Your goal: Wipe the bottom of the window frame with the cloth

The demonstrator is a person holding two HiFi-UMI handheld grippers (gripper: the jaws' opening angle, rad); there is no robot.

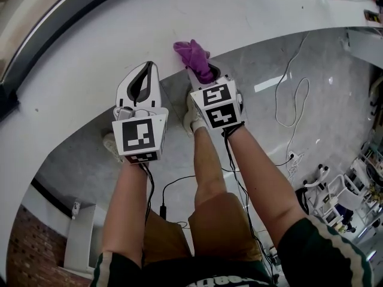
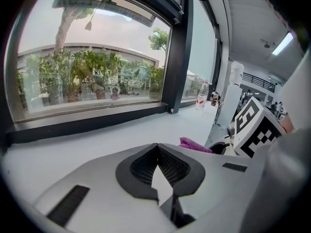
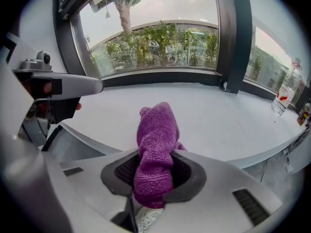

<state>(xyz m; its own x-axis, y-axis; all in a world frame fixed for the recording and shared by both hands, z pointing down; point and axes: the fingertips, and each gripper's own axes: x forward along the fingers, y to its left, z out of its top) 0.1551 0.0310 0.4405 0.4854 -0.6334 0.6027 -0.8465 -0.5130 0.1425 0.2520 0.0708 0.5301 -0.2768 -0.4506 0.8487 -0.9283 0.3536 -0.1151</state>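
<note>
Approach step, before wiping. The right gripper (image 1: 206, 79) has its fingers clamped on the bunched purple cloth (image 3: 155, 144), which stands up out of them over the near, curved edge of the white sill (image 1: 251, 11). The cloth is well apart from the dark bottom rail of the window frame (image 3: 160, 76), so no wiping contact is made yet. The left gripper (image 2: 158, 147) hangs beside it with its fingers closed tip to tip on nothing. The next move probably calls for a forward reach across the sill to press the cloth on the rail, then a sideways sweep. The sill ahead is bare. A dark upright post (image 3: 238, 38) and a bottle (image 3: 282, 98) bound the sweep at right.
</note>
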